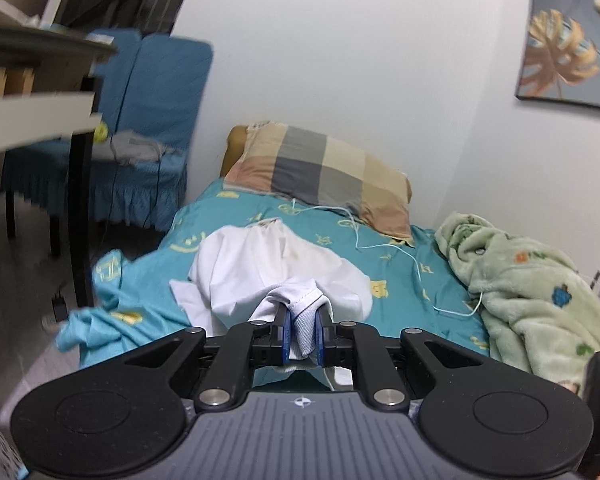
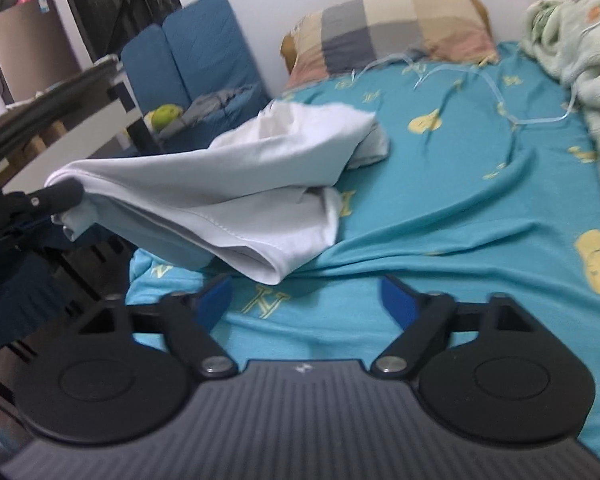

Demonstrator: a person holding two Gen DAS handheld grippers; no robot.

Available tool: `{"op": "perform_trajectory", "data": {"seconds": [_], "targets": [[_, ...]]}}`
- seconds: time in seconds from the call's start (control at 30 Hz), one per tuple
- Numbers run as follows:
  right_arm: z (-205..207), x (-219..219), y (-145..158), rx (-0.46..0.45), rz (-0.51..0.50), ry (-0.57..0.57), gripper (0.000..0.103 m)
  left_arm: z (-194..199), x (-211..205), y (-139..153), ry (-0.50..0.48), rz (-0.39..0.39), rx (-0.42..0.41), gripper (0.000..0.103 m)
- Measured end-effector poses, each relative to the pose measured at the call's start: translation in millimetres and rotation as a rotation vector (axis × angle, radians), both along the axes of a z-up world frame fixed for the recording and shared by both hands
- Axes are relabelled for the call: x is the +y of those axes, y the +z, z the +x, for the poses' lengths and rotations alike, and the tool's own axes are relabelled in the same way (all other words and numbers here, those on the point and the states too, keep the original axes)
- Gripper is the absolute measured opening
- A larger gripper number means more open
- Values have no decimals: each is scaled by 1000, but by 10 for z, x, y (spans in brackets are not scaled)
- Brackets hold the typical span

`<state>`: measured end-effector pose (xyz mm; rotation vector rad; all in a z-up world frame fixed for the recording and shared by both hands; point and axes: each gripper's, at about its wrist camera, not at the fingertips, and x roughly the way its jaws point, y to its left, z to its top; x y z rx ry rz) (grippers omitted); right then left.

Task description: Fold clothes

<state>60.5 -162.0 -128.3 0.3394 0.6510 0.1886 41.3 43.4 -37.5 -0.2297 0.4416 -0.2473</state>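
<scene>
Lifting shirt [image 2: 220,184] by hemmed edge: left gripper [image 1: 300,332] clenched on bunched cloth, rest draped ahead on bed [image 2: 480,200]. Right gripper [image 2: 304,300] released, empty, just behind hanging fold. Advice: right takes matching corner, probably hem, then spread flat.

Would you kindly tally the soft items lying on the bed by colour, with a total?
White: 1, the white garment, one end pinched in the left tool
Checked beige and grey: 1, the pillow
Pale green: 1, the fleece blanket
Total: 3, all on the turquoise bedsheet; the right tool is open and holds nothing.
</scene>
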Motion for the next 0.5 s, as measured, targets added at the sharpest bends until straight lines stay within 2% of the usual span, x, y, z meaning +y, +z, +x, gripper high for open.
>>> {"op": "perform_trajectory", "data": {"seconds": [0.1, 0.17, 0.2, 0.27, 0.3, 0.33, 0.43, 0.5], "targets": [[227, 107, -88, 32, 29, 3, 74, 157, 80, -38, 15, -46, 27, 13], [381, 223, -166, 49, 10, 20, 73, 220, 136, -80, 26, -60, 37, 13], [437, 289, -219, 53, -16, 31, 65, 246, 163, -100, 27, -68, 42, 13], [509, 372, -335, 56, -48, 33, 61, 297, 217, -140, 28, -85, 54, 13], [535, 393, -392, 56, -56, 27, 50, 315, 228, -162, 27, -88, 61, 13], [544, 391, -425, 39, -57, 7, 41, 334, 239, -184, 27, -90, 68, 13], [535, 312, -393, -65, -62, -61, 40, 380, 238, -246, 12, -98, 86, 13], [590, 259, -356, -57, -68, -94, 39, 404, 203, -279, -5, -98, 92, 13]]}}
